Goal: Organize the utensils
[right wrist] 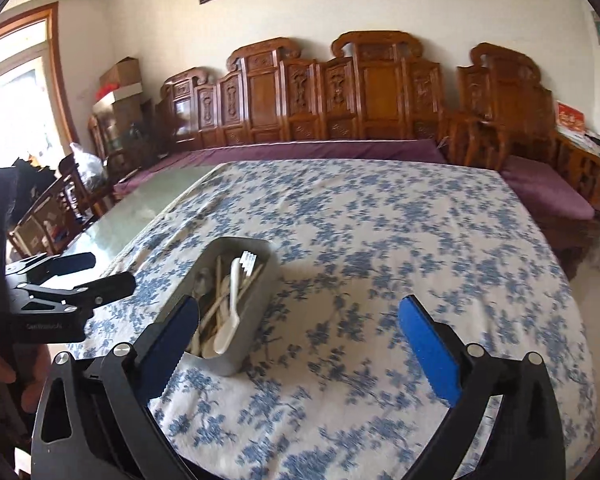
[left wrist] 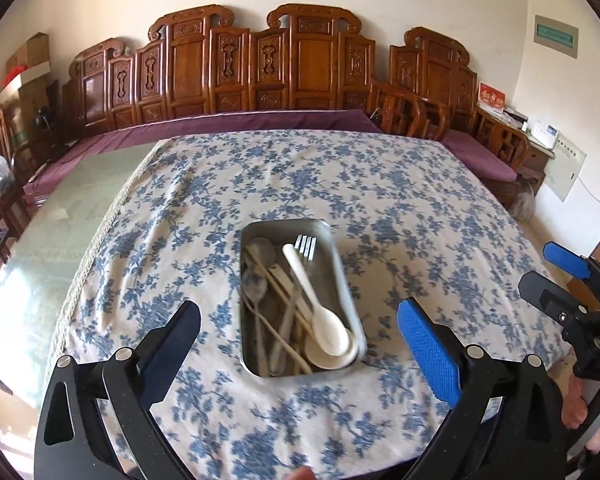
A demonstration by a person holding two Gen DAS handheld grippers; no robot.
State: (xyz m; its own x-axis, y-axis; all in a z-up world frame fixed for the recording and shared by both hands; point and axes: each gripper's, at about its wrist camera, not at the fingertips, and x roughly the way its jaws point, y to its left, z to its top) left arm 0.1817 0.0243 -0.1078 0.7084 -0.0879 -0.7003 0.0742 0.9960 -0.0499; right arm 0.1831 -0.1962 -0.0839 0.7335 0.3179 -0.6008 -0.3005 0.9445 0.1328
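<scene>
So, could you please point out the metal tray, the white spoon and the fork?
metal tray (left wrist: pixel 350 280): left wrist view, right rim.
white spoon (left wrist: pixel 331 327): left wrist view, bowl.
fork (left wrist: pixel 305 245): left wrist view, tines.

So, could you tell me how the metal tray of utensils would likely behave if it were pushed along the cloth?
The metal tray sits flat and low, so it would probably not tip. The tablecloth may bunch ahead of it. The loose white spoon and fork would likely rattle.
</scene>
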